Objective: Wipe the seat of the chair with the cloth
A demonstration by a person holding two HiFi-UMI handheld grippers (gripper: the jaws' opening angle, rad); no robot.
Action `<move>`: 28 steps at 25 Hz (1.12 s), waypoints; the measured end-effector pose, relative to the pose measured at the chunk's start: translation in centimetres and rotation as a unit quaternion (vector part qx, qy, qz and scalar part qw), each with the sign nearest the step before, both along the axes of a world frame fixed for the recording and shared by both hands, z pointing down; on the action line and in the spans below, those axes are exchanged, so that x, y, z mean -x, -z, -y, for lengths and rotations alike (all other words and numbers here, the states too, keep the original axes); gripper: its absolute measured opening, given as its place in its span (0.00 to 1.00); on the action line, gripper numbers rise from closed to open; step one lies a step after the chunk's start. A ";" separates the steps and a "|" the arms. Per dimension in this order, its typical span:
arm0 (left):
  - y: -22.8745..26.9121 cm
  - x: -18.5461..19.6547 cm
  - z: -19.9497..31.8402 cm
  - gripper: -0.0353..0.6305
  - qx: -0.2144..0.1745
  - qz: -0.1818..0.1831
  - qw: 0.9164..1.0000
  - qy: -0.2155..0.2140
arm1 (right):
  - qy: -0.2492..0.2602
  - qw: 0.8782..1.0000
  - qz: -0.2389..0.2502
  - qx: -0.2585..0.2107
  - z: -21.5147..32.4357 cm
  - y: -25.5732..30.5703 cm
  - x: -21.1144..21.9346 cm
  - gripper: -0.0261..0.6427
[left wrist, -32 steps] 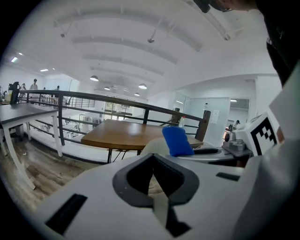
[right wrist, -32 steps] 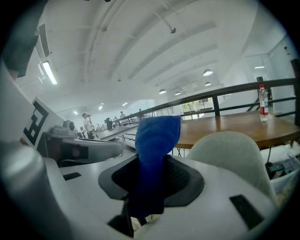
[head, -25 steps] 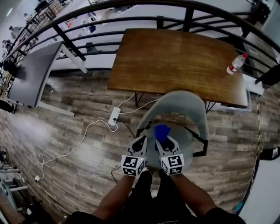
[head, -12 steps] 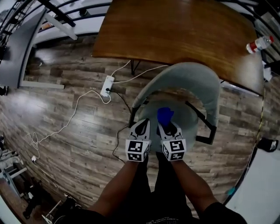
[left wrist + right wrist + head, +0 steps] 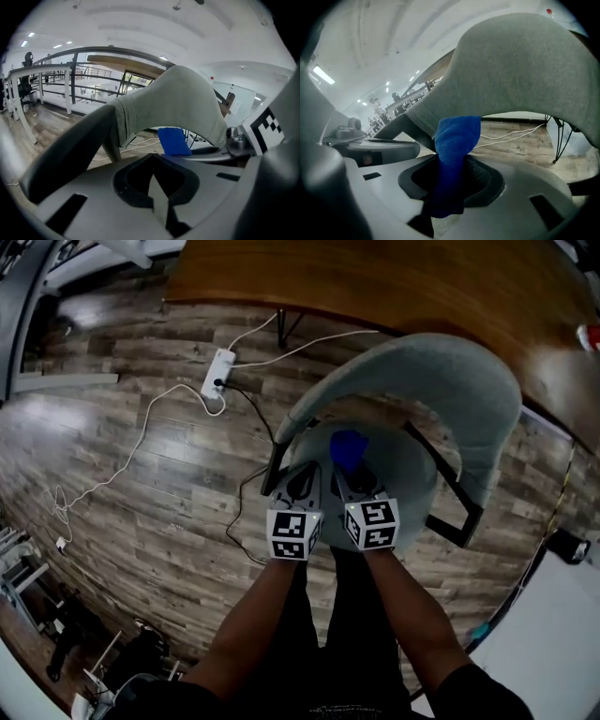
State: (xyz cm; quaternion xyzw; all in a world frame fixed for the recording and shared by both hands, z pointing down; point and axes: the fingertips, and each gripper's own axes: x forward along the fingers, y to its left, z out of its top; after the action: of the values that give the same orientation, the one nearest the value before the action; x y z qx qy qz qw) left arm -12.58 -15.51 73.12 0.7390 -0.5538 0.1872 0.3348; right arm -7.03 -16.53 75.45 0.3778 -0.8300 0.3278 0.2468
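Note:
A grey upholstered chair (image 5: 441,381) with a curved backrest stands just in front of me, its seat (image 5: 412,474) below my grippers. My right gripper (image 5: 349,474) is shut on a blue cloth (image 5: 346,448), which sticks up from its jaws (image 5: 457,140) over the near part of the seat. My left gripper (image 5: 302,482) hangs beside it at the seat's left edge, jaws closed together with nothing between them. From the left gripper view the cloth (image 5: 173,140) shows to the right, under the chair's backrest (image 5: 178,103).
A wooden table (image 5: 394,277) stands behind the chair. A white power strip (image 5: 217,369) and its cables (image 5: 141,437) lie on the wood-plank floor at the left. The chair's black frame (image 5: 459,521) juts out at the right.
My view has closed in on the chair and tipped further down. Both grippers have stayed side by side over the seat's near edge, the cloth still held.

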 end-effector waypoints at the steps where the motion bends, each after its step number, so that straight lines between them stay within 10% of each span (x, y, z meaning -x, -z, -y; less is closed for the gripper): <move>1: -0.6 0.0 0.0 0.05 0.004 0.000 1.000 0.004 | 0.004 1.000 0.000 0.006 0.0 -0.8 0.2 0.24; 12: -5.5 0.9 -0.1 0.05 0.037 0.008 0.998 0.044 | 0.041 0.997 -0.017 0.058 1.0 -7.9 3.0 0.24; 28: -8.0 -0.1 -0.4 0.05 0.058 0.026 0.998 -0.006 | 0.029 0.995 -0.025 0.092 1.3 -10.6 3.2 0.24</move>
State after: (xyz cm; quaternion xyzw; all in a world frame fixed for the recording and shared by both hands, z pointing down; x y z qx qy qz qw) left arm -12.48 -15.16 81.14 0.7166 -0.5461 0.2404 0.3612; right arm -10.19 -17.83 86.02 0.3373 -0.8006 0.3859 0.3106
